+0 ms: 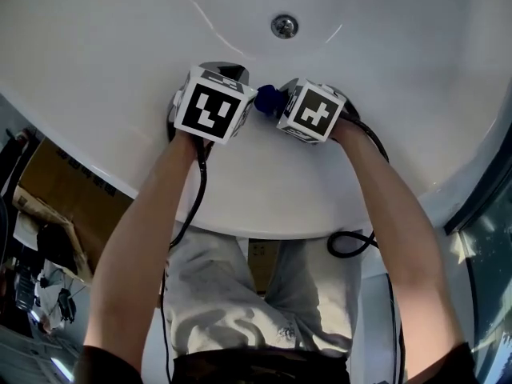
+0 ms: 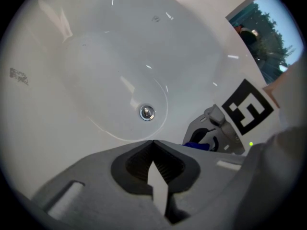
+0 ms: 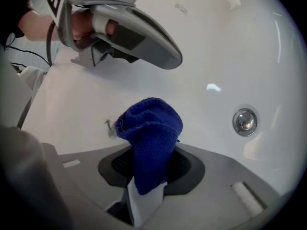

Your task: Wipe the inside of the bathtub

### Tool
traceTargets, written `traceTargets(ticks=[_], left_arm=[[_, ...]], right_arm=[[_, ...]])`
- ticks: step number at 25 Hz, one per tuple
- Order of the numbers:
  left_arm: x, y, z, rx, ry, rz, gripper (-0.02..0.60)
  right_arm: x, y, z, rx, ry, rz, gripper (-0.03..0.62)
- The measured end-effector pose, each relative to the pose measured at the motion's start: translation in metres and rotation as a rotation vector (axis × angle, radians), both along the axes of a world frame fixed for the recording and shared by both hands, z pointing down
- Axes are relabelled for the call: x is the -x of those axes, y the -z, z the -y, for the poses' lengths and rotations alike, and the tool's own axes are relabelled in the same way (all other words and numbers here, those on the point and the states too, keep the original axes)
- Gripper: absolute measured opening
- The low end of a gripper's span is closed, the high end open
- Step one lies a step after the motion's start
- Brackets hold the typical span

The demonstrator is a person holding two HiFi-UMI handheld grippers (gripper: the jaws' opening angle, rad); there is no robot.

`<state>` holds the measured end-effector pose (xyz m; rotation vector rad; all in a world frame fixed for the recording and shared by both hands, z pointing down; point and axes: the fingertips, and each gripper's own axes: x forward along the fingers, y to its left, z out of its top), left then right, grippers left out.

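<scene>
Head view: both grippers are down inside the white bathtub (image 1: 384, 62), close side by side. The blue cloth (image 1: 267, 97) pokes out ahead of the right gripper (image 1: 282, 102), and the left gripper (image 1: 226, 72) sits just beside it. The drain (image 1: 284, 26) is out beyond both sets of fingertips.

Left gripper view: fingers clenched tip to tip with nothing between them. The tub floor and drain are straight ahead of the tips, and the right gripper is close by on the right.

Right gripper view: fingers clamped on the cloth. It's bunched into a small wad past the tips with a short tail hanging back between the fingers. The drain is off to the right of the tips, and the left gripper hangs above and to the left.

My worries:
- The wad is small, so if I tilt wrong I'd guess the hard fingertips rub the enamel instead of the cloth.
- Drag on the tub could pull the cloth out of the pinch.
- The grippers are close enough that a wide stroke might knock them together.
</scene>
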<state>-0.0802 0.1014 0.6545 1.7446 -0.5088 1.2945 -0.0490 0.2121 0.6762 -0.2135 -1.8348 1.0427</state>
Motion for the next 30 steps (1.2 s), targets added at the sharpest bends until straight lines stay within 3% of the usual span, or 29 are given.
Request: traceTargets(ticks=[7, 14, 19, 24, 30], left_arm=[[0.004, 0.012, -0.012, -0.012, 0.001, 0.012, 0.0], [0.005, 0.014, -0.015, -0.02, 0.0, 0.011, 0.002], [0.003, 0.016, -0.011, -0.034, -0.005, 0.001, 0.001], [0.002, 0.014, -0.012, -0.033, -0.005, -0.005, 0.002], [0.003, 0.02, -0.014, -0.035, -0.011, -0.002, 0.002]], right_arm=[[0.009, 0.04, -0.019, 0.008, -0.001, 0.072, 0.138], [0.025, 0.081, -0.029, 0.062, -0.091, 0.158, 0.138], [0.028, 0.122, -0.039, 0.126, -0.075, 0.241, 0.138], [0.033, 0.151, -0.049, 0.117, -0.059, 0.291, 0.138], [0.038, 0.188, -0.058, 0.175, -0.098, 0.353, 0.138]])
